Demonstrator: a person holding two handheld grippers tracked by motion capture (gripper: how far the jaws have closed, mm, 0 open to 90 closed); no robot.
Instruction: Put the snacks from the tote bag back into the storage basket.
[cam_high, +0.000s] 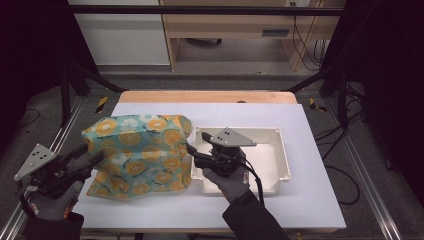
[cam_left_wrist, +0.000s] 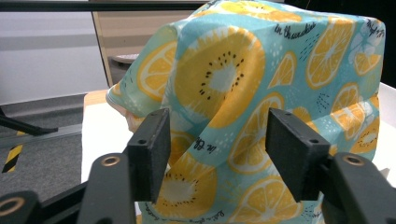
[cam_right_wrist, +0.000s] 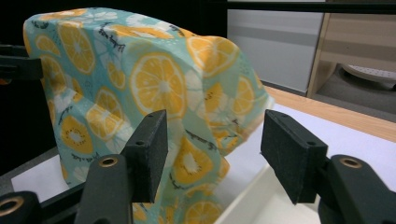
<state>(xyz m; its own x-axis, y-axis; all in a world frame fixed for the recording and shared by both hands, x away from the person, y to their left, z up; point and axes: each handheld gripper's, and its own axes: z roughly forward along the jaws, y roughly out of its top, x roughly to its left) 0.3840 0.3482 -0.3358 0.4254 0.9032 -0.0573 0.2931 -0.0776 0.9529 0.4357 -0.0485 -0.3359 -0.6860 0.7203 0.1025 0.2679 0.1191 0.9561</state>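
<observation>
On the table (cam_high: 310, 200): a fruit-print cloth (cam_high: 137, 155) stands puffed up, just left of a white tub (cam_high: 277, 150).
Left tongs (cam_high: 95, 159): apart, by the cloth's left side.
Right tongs (cam_high: 191, 151): apart, by its right edge.
Risk: one side grabbed alone could drag the cloth crooked.
Tub: looks empty.

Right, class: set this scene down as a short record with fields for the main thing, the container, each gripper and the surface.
main thing: citrus-print cloth, draped in a raised mound
container: white tray, right of the cloth
left gripper: open, at the cloth's left side
right gripper: open, at the cloth's right edge, above the tray
surface: white table
</observation>
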